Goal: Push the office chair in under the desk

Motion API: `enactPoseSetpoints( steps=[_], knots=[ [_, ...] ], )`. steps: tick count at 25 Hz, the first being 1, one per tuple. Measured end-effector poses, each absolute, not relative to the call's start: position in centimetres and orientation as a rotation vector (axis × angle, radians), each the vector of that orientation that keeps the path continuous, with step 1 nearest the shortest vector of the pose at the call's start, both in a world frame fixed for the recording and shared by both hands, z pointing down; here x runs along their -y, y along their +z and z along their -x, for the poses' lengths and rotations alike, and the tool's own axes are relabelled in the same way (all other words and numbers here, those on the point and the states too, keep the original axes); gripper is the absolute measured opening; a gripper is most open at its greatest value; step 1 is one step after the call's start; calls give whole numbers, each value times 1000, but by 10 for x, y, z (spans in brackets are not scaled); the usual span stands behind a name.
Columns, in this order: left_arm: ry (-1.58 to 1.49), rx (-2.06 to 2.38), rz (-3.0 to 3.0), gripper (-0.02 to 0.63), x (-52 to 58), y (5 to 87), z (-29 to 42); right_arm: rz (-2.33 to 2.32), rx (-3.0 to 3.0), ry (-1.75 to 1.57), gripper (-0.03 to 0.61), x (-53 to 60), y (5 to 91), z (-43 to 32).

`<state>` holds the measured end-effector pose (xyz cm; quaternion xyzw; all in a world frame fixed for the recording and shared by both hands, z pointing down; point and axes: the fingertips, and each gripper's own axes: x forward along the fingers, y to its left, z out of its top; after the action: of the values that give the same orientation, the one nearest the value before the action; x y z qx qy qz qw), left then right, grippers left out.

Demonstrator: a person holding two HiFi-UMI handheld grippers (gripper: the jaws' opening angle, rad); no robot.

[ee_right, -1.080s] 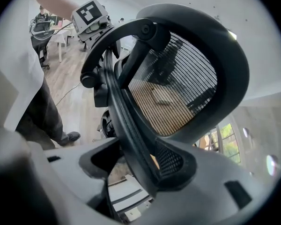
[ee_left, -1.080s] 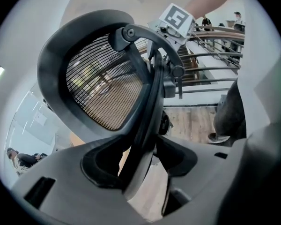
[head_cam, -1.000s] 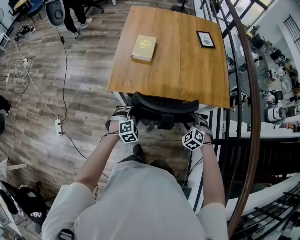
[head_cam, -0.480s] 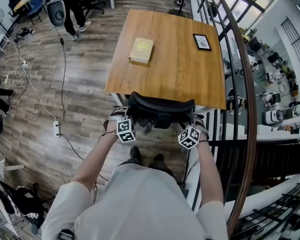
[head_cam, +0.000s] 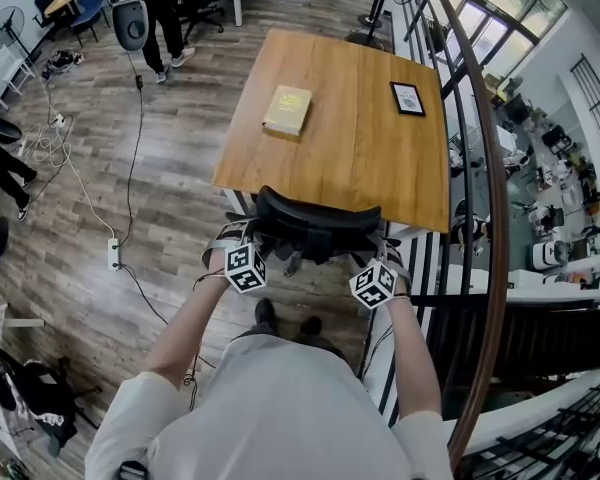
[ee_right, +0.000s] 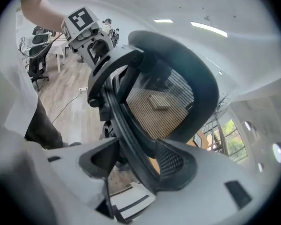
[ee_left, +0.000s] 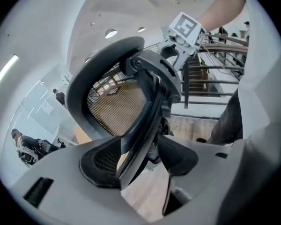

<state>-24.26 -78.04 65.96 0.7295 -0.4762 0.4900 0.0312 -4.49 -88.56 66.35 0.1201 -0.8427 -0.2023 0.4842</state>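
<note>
Loosely, both hand-held grippers stand wide astride the office chair back, left jaws just opening.

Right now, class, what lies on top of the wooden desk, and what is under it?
On the desk lie a yellow book and a small framed picture. The office chair shows only its backrest at the near edge; its seat is hidden beneath the desktop.

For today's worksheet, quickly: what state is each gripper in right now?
Left gripper: open, jaws have just been opening, chair frame between them.
Right gripper: open, chair frame between its jaws.
</note>
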Motion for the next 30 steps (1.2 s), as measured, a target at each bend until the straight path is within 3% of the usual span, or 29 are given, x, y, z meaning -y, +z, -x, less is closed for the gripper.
enactPoseSetpoints(
  steps=[11, 20, 30],
  knots=[
    [997, 1703, -2181, 170, 775, 589, 240, -550, 2313, -179, 222, 896, 581, 31],
    [564, 1867, -2167, 110, 779, 514, 240, -666, 2517, -71, 143, 890, 514, 25],
    [430, 1962, -2181, 18, 776, 473, 230, -776, 2631, -55, 39, 895, 475, 7]
  ],
)
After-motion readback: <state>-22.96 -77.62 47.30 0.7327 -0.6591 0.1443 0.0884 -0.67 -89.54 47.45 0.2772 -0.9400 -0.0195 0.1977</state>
